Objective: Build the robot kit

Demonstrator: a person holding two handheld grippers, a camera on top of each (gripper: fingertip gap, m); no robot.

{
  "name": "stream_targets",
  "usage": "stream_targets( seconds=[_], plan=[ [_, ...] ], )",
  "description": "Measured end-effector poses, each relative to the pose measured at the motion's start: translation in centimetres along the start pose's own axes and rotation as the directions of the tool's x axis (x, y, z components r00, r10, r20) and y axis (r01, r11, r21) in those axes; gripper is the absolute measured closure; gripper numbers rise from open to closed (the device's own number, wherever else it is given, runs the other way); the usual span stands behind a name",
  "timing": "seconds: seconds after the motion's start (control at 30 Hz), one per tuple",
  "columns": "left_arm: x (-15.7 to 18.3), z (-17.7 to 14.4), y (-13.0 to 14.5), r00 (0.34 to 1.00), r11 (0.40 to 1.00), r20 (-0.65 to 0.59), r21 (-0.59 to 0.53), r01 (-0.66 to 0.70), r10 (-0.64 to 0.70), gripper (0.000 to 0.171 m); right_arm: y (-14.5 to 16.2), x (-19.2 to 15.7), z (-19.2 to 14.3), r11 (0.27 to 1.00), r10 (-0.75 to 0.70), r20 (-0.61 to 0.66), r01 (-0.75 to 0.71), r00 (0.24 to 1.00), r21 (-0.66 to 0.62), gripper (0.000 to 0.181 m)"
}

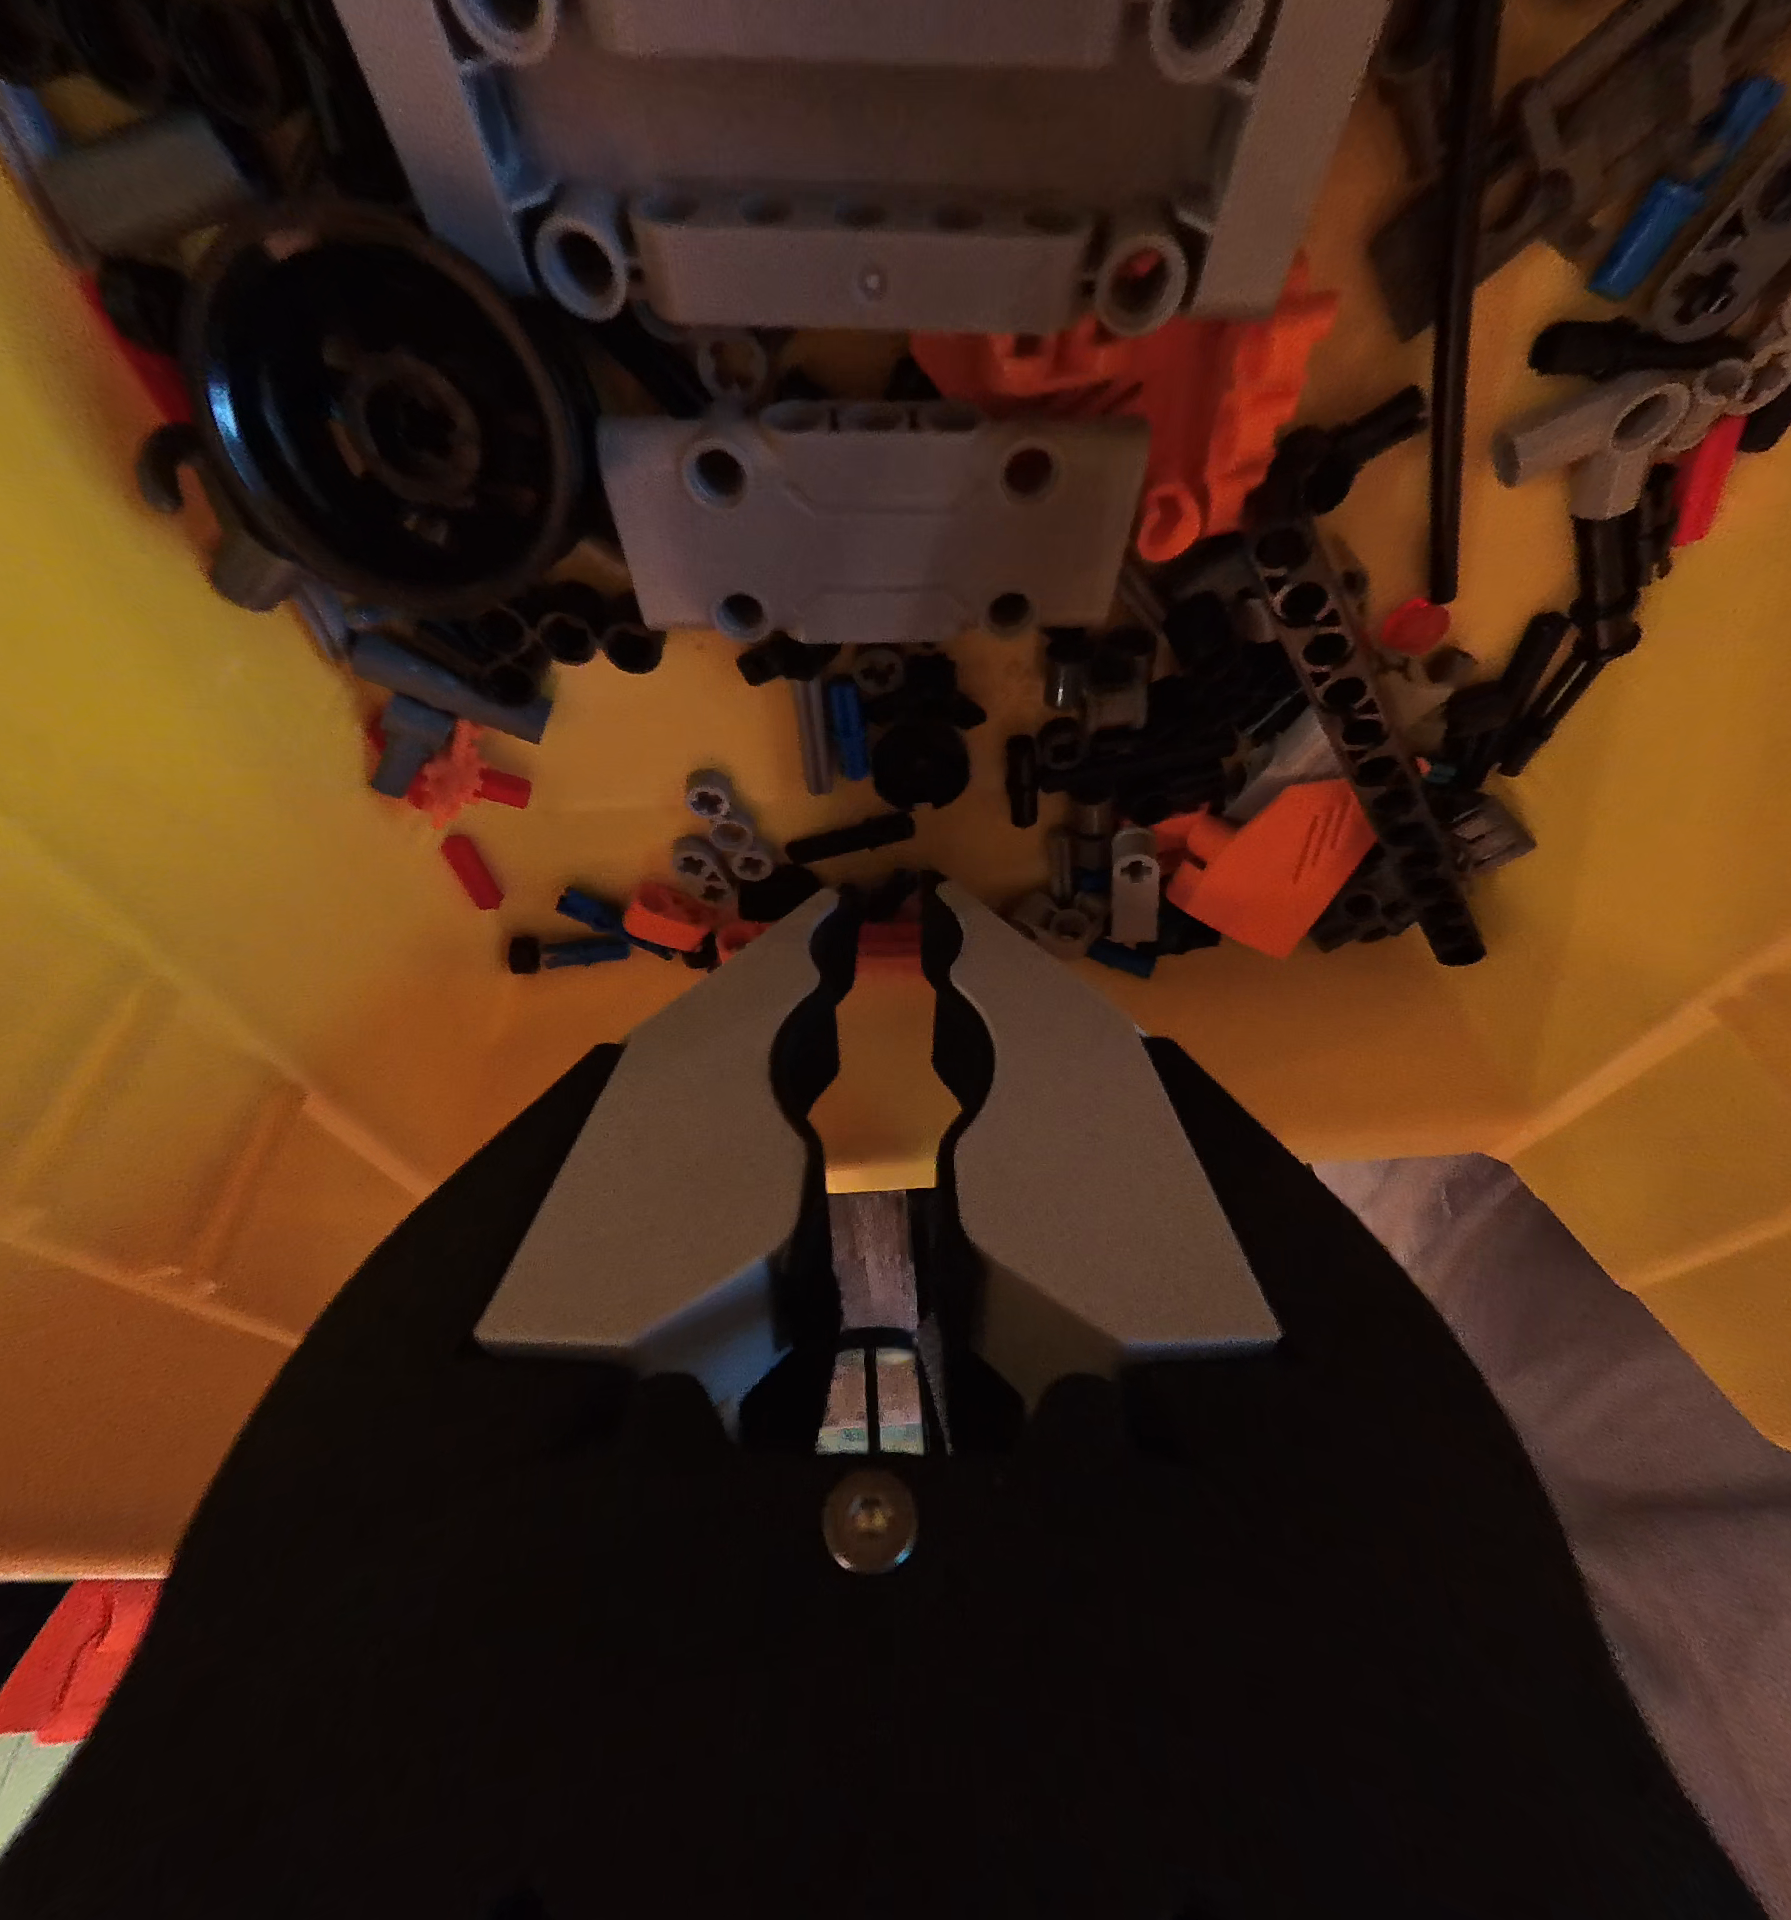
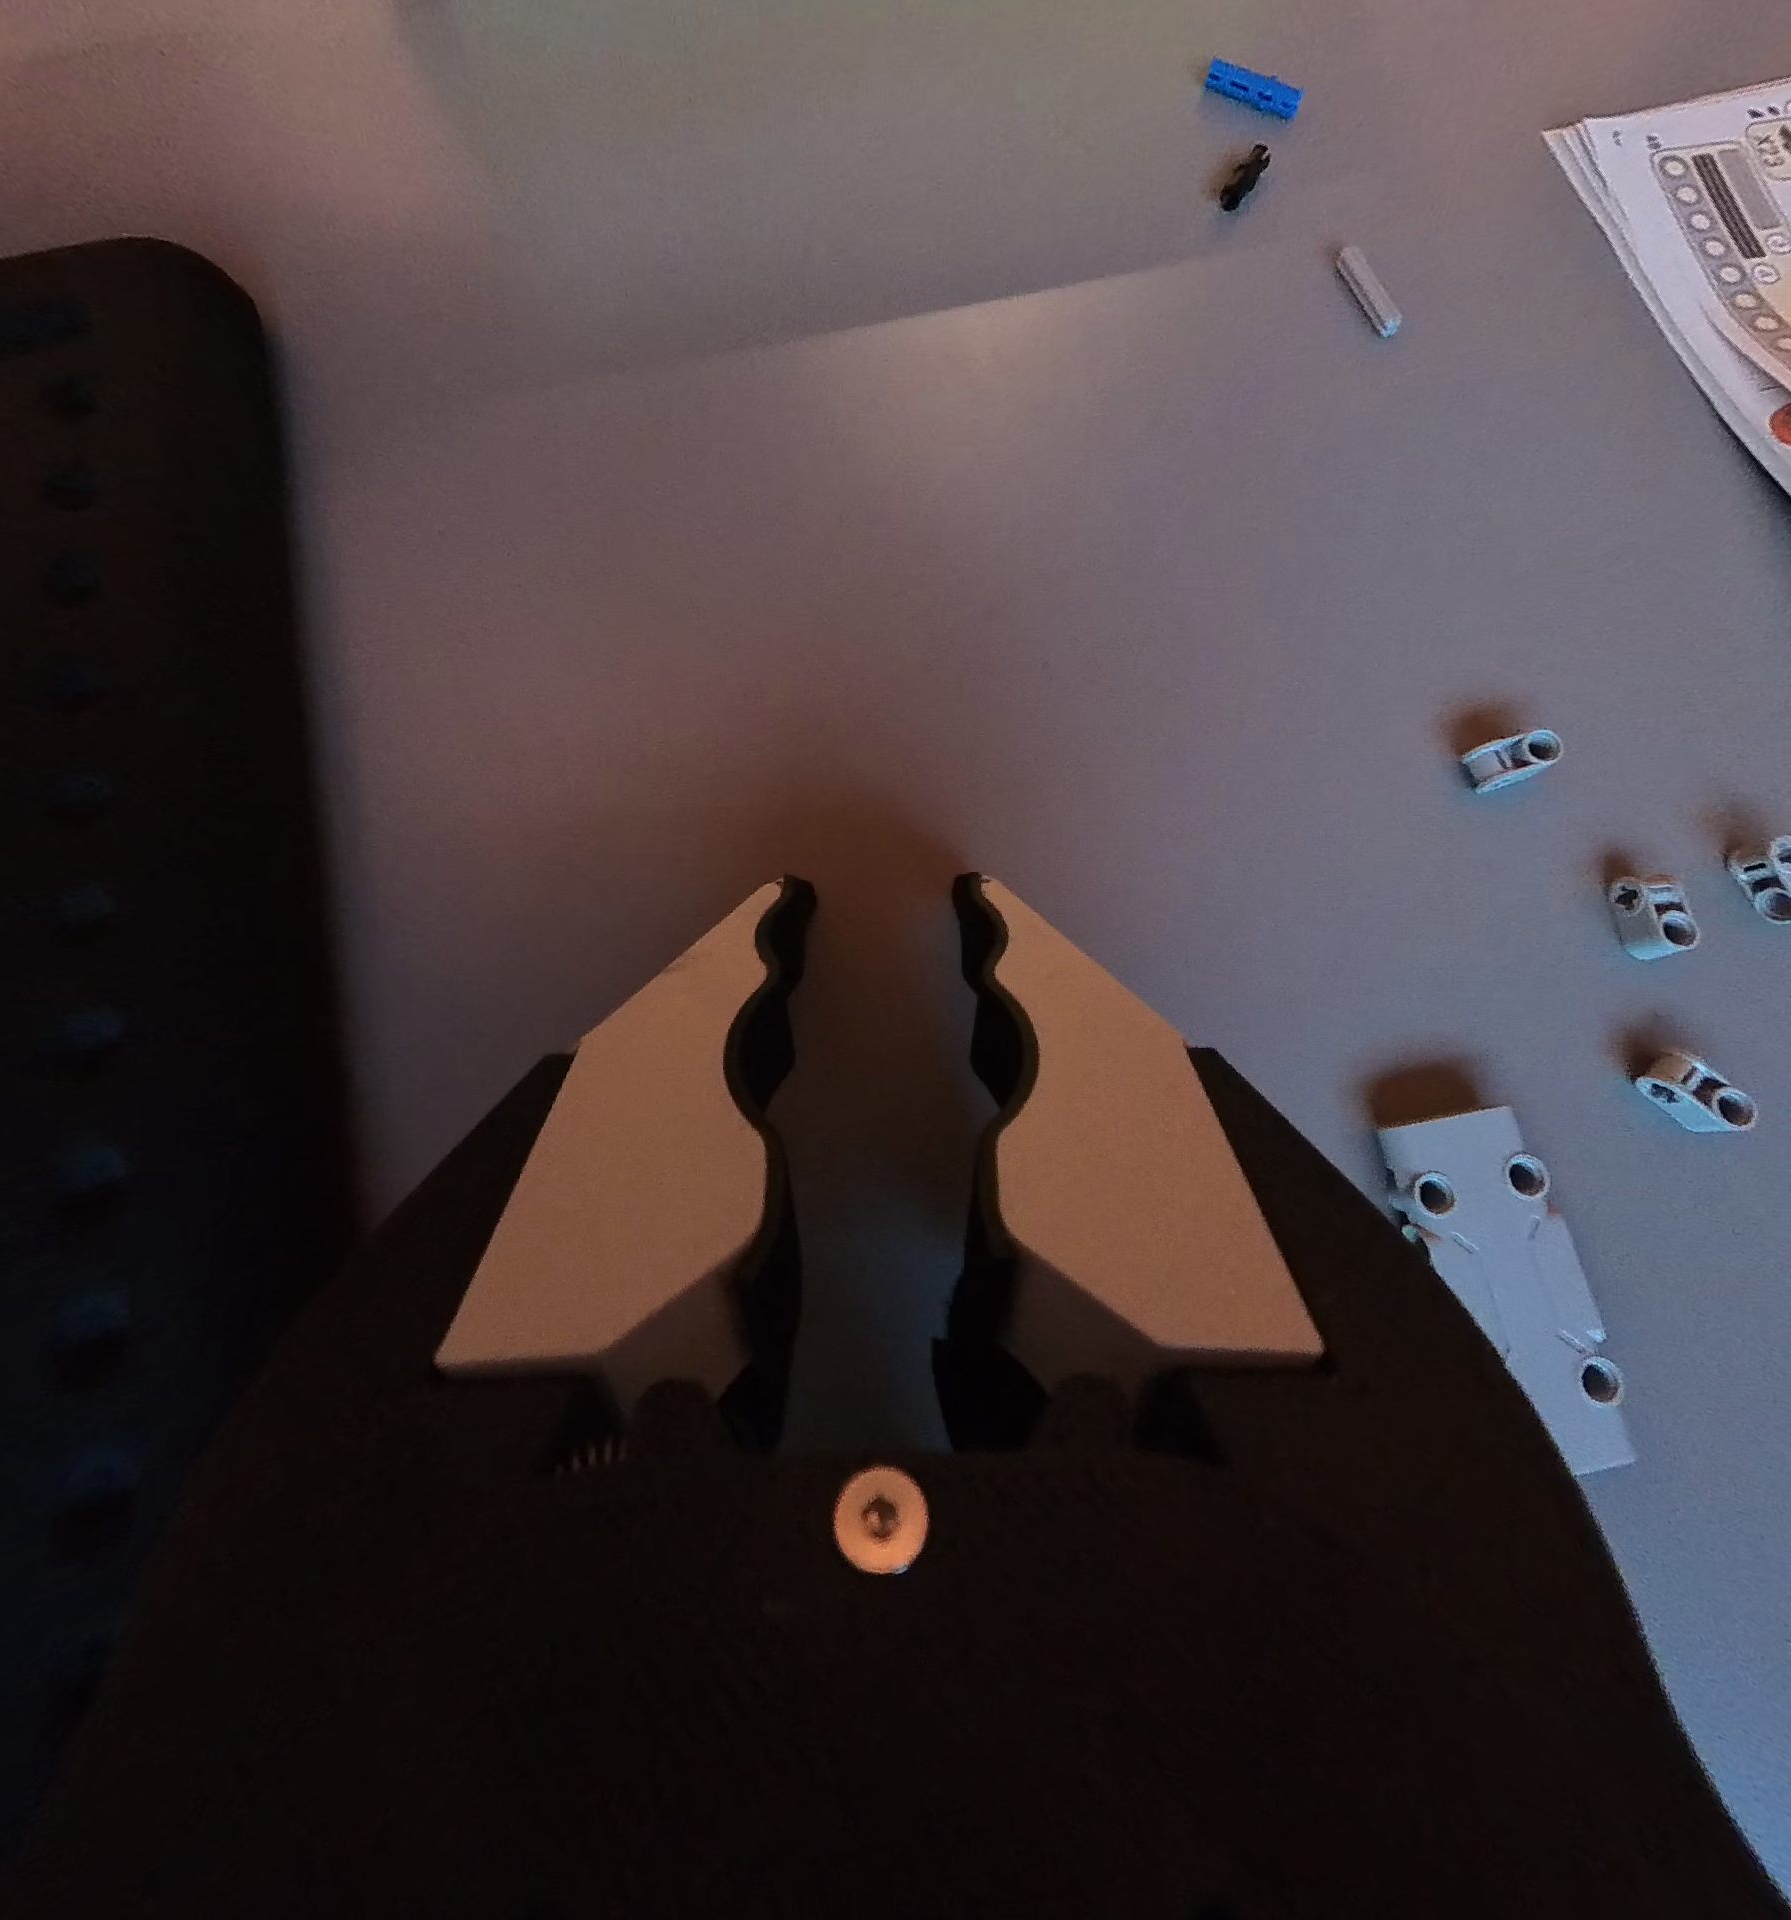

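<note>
Left tool (image 1: 889,891) is down inside the yellow bin (image 1: 195,935), fingertips narrowed onto a small red-orange piece (image 1: 889,940) at the near edge of the loose-parts pile; looks pinched, though whether both tips actually bear on it is hard to tell. Around it: orange connector (image 1: 675,914), blue pins (image 1: 590,948), grey connectors (image 1: 730,840), black pin (image 1: 849,836); farther back a grey panel (image 1: 870,520), black wheel (image 1: 387,416), dark holed beam (image 1: 1358,727). To do this well, judged: grip square across the piece and keep the tips clear of neighbouring pins. Right tool (image 2: 883,883) hovers over the grey table (image 2: 870,520), fingers apart, nothing between them. To its right: grey connectors (image 2: 1655,914), a grey plate (image 2: 1504,1268), grey axle (image 2: 1369,291), black pin (image 2: 1242,177), blue pin (image 2: 1252,86), instruction booklet (image 2: 1743,301) cut off at the edge. Dark slab (image 2: 91,831) at left is unidentifiable. Lighting is dim; the piece's shape is mostly hidden by the fingers.
</note>
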State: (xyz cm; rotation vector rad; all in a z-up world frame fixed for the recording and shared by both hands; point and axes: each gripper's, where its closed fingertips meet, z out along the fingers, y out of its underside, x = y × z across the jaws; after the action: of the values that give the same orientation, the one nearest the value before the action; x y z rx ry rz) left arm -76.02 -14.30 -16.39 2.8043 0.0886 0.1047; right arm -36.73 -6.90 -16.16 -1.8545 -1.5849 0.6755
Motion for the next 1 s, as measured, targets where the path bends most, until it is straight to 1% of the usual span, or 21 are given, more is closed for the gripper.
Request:
stream_targets(
  seconds=[0.1,0.2,0.3,0.33,0.4,0.5,0.6,0.67,0.7,0.73,0.77,0.8,0.83,0.87,0.9,0.93,1.0],
  plan=[
    [-0.2,0.0,0.0,1.000,1.000,-0.003,-0.006,-0.017,0.017,0.168,0.0,0.0,0.0,1.000,0.001,0.001,-0.001,1.000,0.000,0.150],
    [-0.3,0.0,0.0,1.000,1.000,-0.006,0.004,-0.026,0.026,0.169,0.0,0.0,0.0,1.000,0.000,0.002,0.000,1.000,0.000,0.150],
    [-0.4,-0.4,-0.3,0.999,0.998,-0.009,0.041,-0.051,0.052,0.169,0.0,0.0,0.0,1.000,0.002,0.004,-0.002,1.000,0.001,0.150],
    [-0.2,-0.7,-0.4,0.998,0.997,-0.040,0.060,-0.044,0.046,0.169,0.0,0.0,0.0,1.000,0.002,0.005,-0.002,1.000,0.002,0.150],
    [0.6,-2.0,-0.9,0.989,0.993,-0.146,0.119,-0.020,0.038,0.169,0.0,-0.1,0.0,1.000,0.001,0.005,-0.001,1.000,0.001,0.150],
    [2.3,-4.5,-1.5,0.937,0.979,-0.344,0.205,0.017,0.055,0.169,0.0,-0.1,0.0,1.000,-0.003,0.004,0.003,1.000,-0.002,0.150],
    [4.2,-7.1,-1.9,0.867,0.962,-0.488,0.272,0.039,0.103,0.169,0.0,-0.2,0.0,1.000,-0.006,0.005,0.006,1.000,-0.004,0.150],
    [6.8,-9.2,-2.0,0.804,0.949,-0.574,0.312,0.039,0.155,0.169,0.0,-0.2,0.0,1.000,-0.009,0.005,0.009,1.000,-0.006,0.150],
    [8.8,-10.8,-2.2,0.765,0.936,-0.611,0.352,0.029,0.206,0.169,-0.1,-0.2,0.1,1.000,-0.010,0.006,0.010,1.000,-0.005,0.150],
    [11.1,-12.5,-2.2,0.734,0.914,-0.619,0.406,-0.005,0.279,0.170,-0.1,-0.3,0.1,1.000,-0.010,0.007,0.010,1.000,-0.004,0.150],
    [13.4,-13.8,-2.2,0.726,0.883,-0.583,0.465,-0.070,0.364,0.170,-0.1,-0.3,0.1,1.000,-0.011,0.009,0.011,1.000,-0.002,0.150],
    [15.7,-14.7,-2.4,0.735,0.843,-0.513,0.516,-0.150,0.445,0.169,-0.1,-0.3,0.2,1.000,-0.012,0.009,0.012,1.000,-0.001,0.150],
    [17.8,-15.2,-2.8,0.749,0.802,-0.427,0.551,-0.228,0.507,0.169,-0.1,-0.3,0.2,1.000,-0.014,0.008,0.014,1.000,0.000,0.150],
    [19.8,-15.1,-3.5,0.763,0.771,-0.344,0.562,-0.299,0.547,0.169,-0.1,-0.3,0.1,1.000,-0.017,0.007,0.017,1.000,-0.001,0.150],
    [21.5,-14.5,-4.2,0.776,0.756,-0.269,0.541,-0.368,0.570,0.169,-0.1,-0.3,0.1,1.000,-0.023,0.006,0.023,1.000,-0.005,0.150],
    [22.9,-13.4,-5.0,0.785,0.755,-0.203,0.491,-0.435,0.585,0.169,-0.1,-0.4,0.1,1.000,-0.031,0.004,0.031,1.000,-0.007,0.150],
    [24.7,-10.9,-6.9,0.800,0.773,-0.118,0.372,-0.514,0.589,0.169,-0.1,-0.4,0.0,0.999,-0.041,-0.003,0.041,0.999,-0.011,0.151]
  ],
)
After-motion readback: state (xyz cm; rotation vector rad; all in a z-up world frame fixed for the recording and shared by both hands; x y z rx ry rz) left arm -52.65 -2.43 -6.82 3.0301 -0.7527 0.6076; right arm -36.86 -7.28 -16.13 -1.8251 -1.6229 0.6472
